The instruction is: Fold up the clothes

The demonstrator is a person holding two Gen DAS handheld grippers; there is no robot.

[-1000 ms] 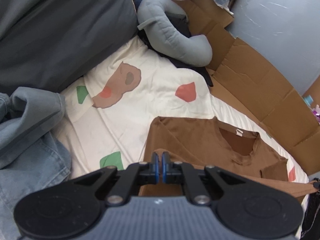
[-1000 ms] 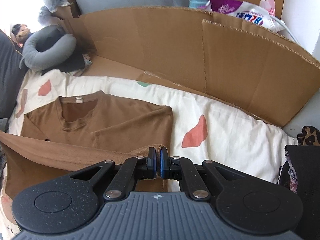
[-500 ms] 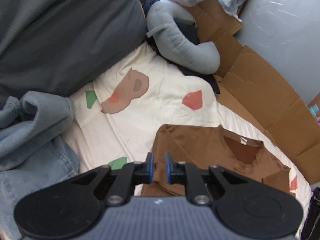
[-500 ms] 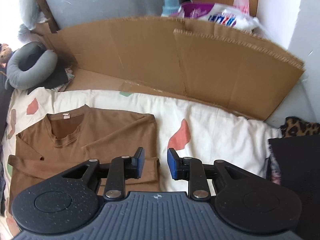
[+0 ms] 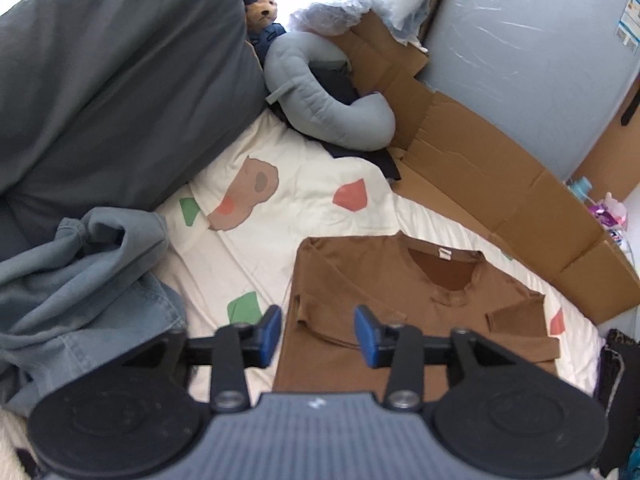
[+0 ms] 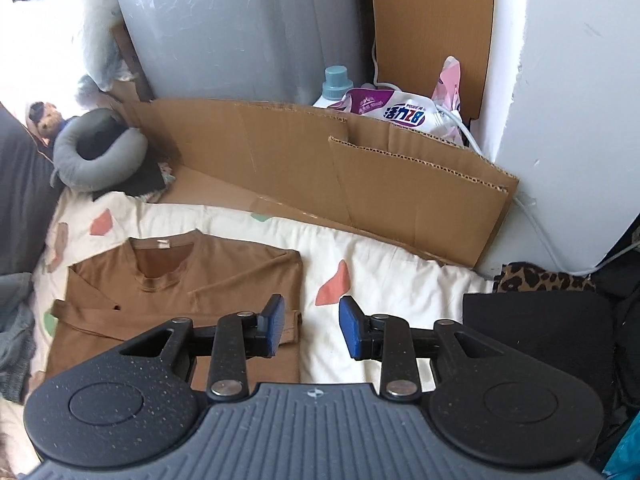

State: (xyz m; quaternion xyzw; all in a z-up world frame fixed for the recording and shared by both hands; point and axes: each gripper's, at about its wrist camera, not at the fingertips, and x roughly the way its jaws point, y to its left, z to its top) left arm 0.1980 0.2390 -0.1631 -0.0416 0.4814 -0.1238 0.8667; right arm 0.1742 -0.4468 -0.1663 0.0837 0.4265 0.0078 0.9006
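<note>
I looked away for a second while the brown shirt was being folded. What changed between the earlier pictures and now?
Both grippers let go of the brown shirt. The left gripper and right gripper, each shut on a shirt edge before, have lifted away with nothing between them, jaws opening. The folded-over edge they carried now lies flat on the shirt. The bedsheet, neck pillow, jeans and cardboard stayed put.

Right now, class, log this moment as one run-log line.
phase: fold laid down | brown shirt: flat on sheet, sleeves in | left claw: opening, empty | right claw: opening, empty
</note>
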